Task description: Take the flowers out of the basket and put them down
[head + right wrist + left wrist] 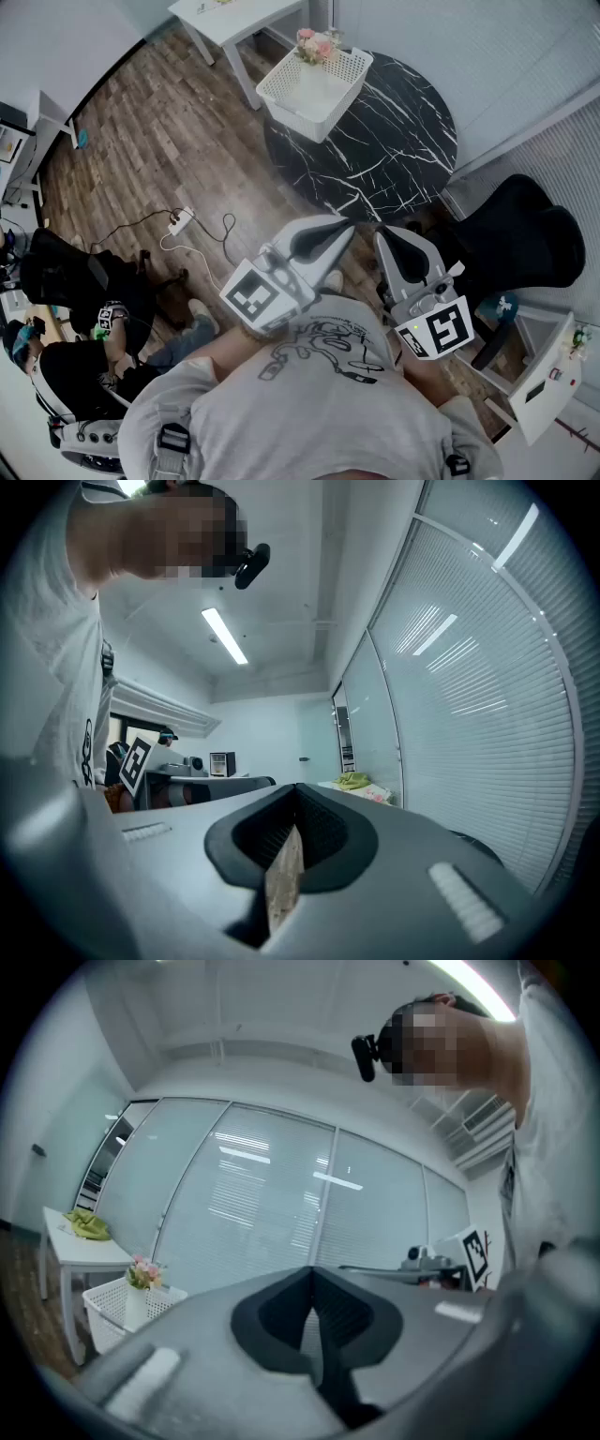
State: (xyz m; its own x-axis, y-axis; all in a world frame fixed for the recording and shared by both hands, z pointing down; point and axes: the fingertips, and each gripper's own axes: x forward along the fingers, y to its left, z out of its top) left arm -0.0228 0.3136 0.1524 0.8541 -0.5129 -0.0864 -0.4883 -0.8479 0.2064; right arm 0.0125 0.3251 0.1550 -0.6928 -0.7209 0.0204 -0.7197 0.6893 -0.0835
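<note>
A white slatted basket [317,86] stands at the far edge of the round black marble table [394,150]. Pink flowers [317,45] stick up from its far corner. In the left gripper view the flowers [143,1272] show small at the lower left, upright in the basket [108,1303]. My left gripper [345,227] is held close to my chest, well short of the table, with its jaws shut and empty. My right gripper [385,236] hangs beside it, also shut on nothing. Each gripper view shows its own tips together: the left gripper [312,1271] and the right gripper [296,787].
A white side table [234,19] stands behind the basket, with a green cloth [89,1227] on it. A black chair [525,234] sits right of the marble table. A power strip [180,221] with cables lies on the wood floor. A person [75,356] sits at lower left.
</note>
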